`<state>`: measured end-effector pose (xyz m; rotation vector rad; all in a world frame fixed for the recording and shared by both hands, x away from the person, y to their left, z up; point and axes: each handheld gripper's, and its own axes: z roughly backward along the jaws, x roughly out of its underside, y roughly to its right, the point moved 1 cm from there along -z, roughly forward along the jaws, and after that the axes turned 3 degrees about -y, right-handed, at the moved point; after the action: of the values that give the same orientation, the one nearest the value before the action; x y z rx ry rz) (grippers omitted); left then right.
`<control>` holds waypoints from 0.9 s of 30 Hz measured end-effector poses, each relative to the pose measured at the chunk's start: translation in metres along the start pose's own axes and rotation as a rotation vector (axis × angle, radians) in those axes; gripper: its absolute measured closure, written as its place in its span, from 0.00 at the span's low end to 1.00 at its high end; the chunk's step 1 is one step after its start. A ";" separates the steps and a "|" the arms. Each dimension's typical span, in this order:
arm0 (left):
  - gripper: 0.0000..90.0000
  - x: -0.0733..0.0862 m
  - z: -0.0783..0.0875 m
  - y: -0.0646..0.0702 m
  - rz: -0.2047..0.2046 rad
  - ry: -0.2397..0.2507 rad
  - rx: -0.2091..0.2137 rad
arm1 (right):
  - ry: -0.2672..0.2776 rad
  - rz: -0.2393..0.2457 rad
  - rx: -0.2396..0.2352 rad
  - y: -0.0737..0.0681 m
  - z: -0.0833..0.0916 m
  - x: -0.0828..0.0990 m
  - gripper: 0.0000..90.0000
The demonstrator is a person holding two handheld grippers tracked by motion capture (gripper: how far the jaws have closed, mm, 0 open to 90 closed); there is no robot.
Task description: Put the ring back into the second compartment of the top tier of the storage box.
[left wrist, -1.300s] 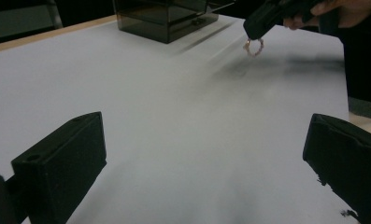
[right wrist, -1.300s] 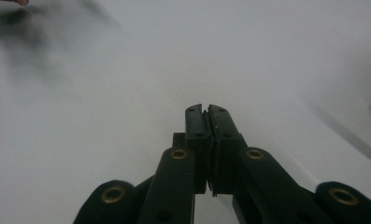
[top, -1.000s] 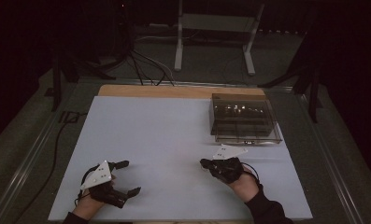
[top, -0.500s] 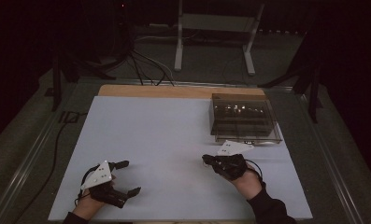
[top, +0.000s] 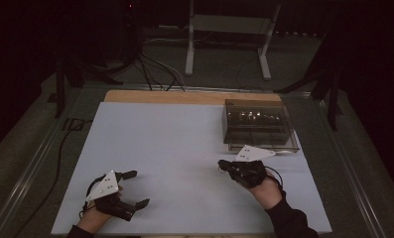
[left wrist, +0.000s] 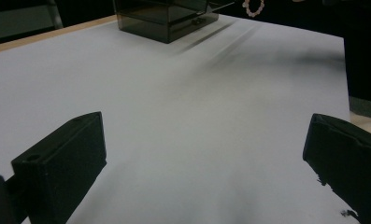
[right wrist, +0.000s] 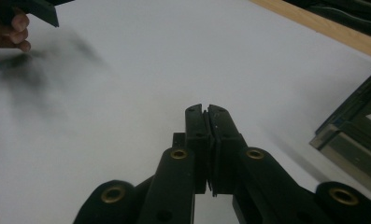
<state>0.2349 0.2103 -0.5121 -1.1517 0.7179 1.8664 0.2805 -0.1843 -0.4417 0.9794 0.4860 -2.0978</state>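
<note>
No writing can be read anywhere. On the white table [top: 184, 148] a smoky clear box [top: 256, 121] sits at the far right. The right gripper [top: 223, 165] hovers just near of the box, its fingers [right wrist: 199, 126] pressed together on nothing. The left gripper [top: 135, 188], at the near left, has its fingers [left wrist: 61, 163] wide apart, well away from the box.

Dim workshop scene around a white-covered worktop [top: 184, 148].

White sheet spread over most of the worktop, wooden strip [top: 184, 97] left bare along the far edge. Smoky see-through box [top: 256, 121] parked at the far right, on a flat tray [top: 291, 146] of the same tint. Beyond: dark floor, tangled cables [top: 155, 69], pale metal stand legs [top: 189, 49]. Another cable [top: 60, 148] trailing down the left side.
</note>
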 end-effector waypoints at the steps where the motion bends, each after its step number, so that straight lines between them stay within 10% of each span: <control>1: 0.01 0.000 0.000 0.000 0.000 0.000 0.001 | 0.000 0.002 0.005 0.001 0.001 0.000 0.98; 27: 0.01 -0.001 0.000 0.001 -0.004 0.004 0.006 | 0.055 -0.026 0.076 0.022 0.023 -0.011 0.98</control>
<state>0.2346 0.2093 -0.5116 -1.1528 0.7233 1.8580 0.2908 -0.2077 -0.4191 1.0817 0.4522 -2.1307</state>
